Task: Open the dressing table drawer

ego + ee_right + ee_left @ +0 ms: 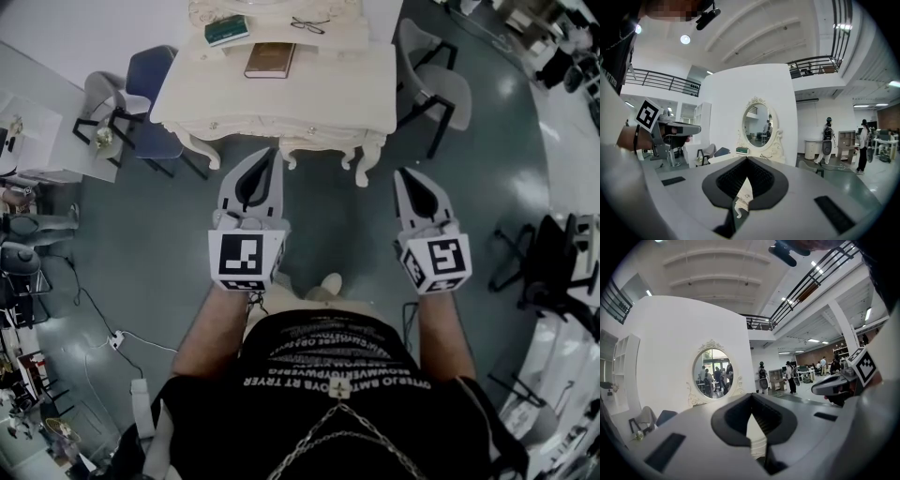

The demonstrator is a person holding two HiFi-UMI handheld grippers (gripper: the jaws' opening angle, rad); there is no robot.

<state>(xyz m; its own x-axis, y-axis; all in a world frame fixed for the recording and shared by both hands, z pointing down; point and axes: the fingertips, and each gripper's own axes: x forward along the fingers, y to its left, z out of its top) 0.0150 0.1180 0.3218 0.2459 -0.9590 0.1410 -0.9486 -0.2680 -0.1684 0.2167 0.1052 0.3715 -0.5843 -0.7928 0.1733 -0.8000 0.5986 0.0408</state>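
1. Table (370, 89): a white carved dressing table at the top of the head view. It is well apart from both grippers, with floor between. Its oval mirror (758, 124) faces the person.
2. Drawer (281, 129): judged to sit in the carved front apron under the top, closed and facing the person. At this range the knob is too small to make out, though a small speck at the apron's left may be one.
3. Left gripper (267, 152): jaws closed tip to tip with nothing between them, aimed at the table front.
4. Right gripper (405, 173): jaws likewise together and empty, level with the left and just as far from the table.
5. Handling: the drawer is probably rigid painted wood, fairly light, and slides straight out. The paint would offer slippery purchase.
6. Hold: take the knob, or failing that the apron's lower lip at mid-width, and pull level toward the body. An off-centre pull could jam it, and the jaws must open first.
7. Risk: a book (269, 59), a green box (227, 30) and glasses (309, 24) lie on top. A jerk could shift them.
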